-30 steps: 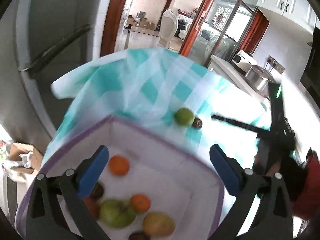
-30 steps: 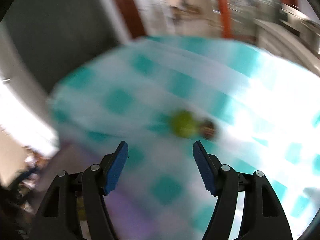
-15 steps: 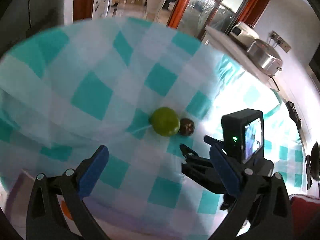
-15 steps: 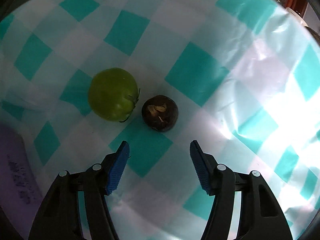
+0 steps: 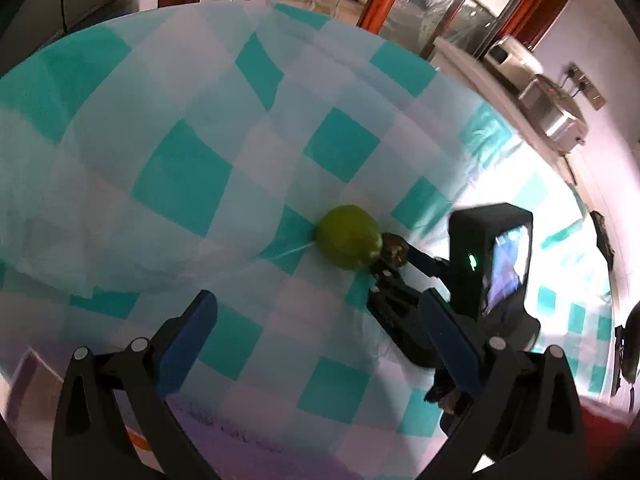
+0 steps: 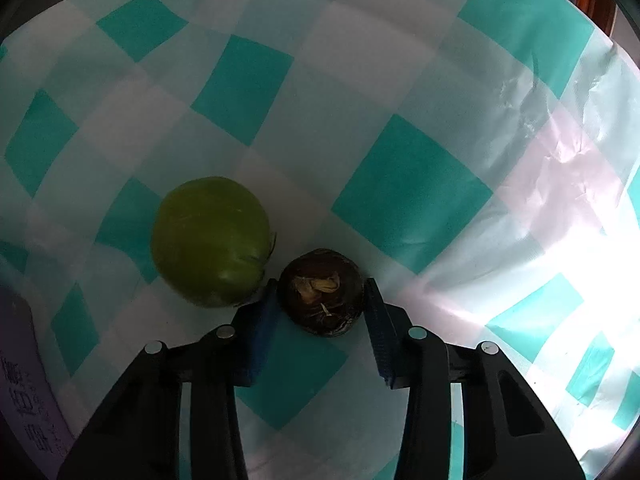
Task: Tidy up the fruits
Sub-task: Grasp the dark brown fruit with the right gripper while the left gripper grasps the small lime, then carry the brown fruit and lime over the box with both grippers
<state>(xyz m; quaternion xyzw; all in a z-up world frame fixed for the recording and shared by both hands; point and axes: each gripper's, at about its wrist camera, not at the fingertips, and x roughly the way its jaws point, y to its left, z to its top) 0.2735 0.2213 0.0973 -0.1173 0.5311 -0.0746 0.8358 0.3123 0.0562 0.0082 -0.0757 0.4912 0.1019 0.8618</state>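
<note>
On the checked cloth [image 6: 408, 196], the right gripper [image 6: 320, 308] pinches a dark brown fruit [image 6: 322, 292] beside a green fruit [image 6: 212, 240]; the left gripper [image 5: 320, 336] gapes wide, holding nothing, near a purple-edged box [image 5: 24, 364].

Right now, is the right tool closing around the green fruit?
No, the right tool brackets the dark brown fruit; the green fruit sits outside its left finger.

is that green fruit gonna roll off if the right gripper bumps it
Probably yes: the green fruit is round and lies loose on the smooth checked tablecloth. The right gripper brackets the dark fruit; its left finger sits right beside the green one.
</note>
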